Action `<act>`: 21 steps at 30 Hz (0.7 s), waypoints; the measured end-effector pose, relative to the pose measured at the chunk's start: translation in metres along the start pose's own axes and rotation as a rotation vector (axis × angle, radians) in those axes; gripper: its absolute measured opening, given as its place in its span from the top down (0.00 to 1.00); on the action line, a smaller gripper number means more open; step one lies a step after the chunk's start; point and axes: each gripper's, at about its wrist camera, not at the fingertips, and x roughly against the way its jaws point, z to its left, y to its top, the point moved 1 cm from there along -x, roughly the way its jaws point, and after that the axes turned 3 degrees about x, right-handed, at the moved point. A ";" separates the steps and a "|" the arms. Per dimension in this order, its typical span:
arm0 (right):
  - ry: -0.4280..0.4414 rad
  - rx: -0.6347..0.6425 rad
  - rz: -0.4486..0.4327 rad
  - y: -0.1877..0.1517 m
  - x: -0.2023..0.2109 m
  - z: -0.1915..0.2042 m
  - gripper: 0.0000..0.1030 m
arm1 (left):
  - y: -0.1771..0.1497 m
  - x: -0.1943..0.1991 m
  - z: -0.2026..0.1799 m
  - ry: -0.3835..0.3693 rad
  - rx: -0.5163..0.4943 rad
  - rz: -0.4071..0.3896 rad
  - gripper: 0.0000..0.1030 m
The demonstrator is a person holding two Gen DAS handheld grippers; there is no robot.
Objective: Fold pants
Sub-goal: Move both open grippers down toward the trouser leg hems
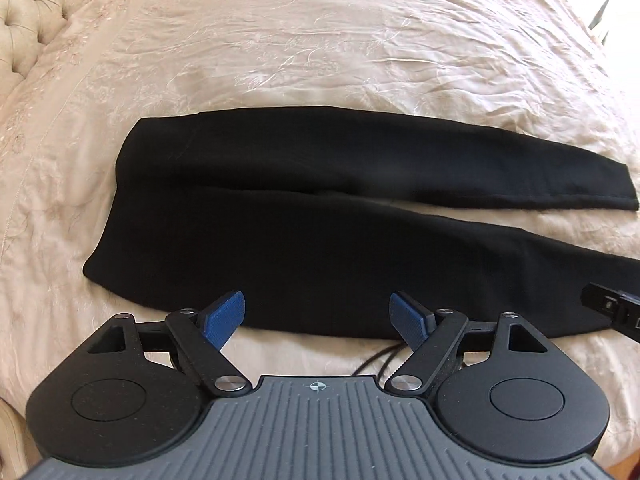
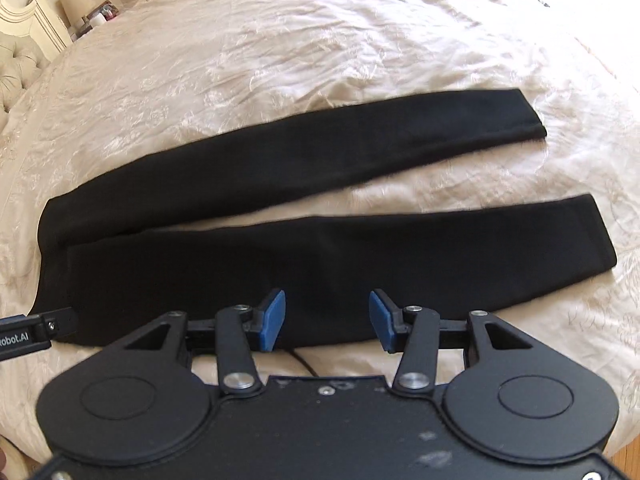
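Observation:
Black pants [image 1: 304,216] lie flat on the cream bedspread [image 1: 280,48], waist to the left, both legs spread out to the right. In the right wrist view the pants [image 2: 280,248] show both leg ends at the right. My left gripper [image 1: 318,308] is open and empty, just above the near edge of the pants by the waist and thigh. My right gripper [image 2: 327,308] is open and empty, above the near edge of the near leg. Each gripper shows at the other view's edge: the right one [image 1: 612,306], the left one [image 2: 44,326].
A tufted headboard [image 1: 28,16] stands at the far left. A nightstand with a lamp [image 2: 74,4] is beyond the bed's corner. A thin dark cable [image 1: 376,360] lies on the bedspread [image 2: 320,40] under the grippers.

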 end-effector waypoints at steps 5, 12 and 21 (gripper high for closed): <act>-0.061 0.112 -0.078 0.016 -0.007 0.012 0.52 | 0.019 -0.023 0.007 -0.011 -0.036 0.020 0.23; 0.002 0.166 -0.024 0.045 -0.035 0.008 0.52 | 0.039 -0.041 0.007 0.015 -0.040 0.018 0.28; 0.039 0.395 0.001 0.111 -0.095 -0.005 0.52 | 0.070 -0.059 0.006 0.084 0.070 0.040 0.28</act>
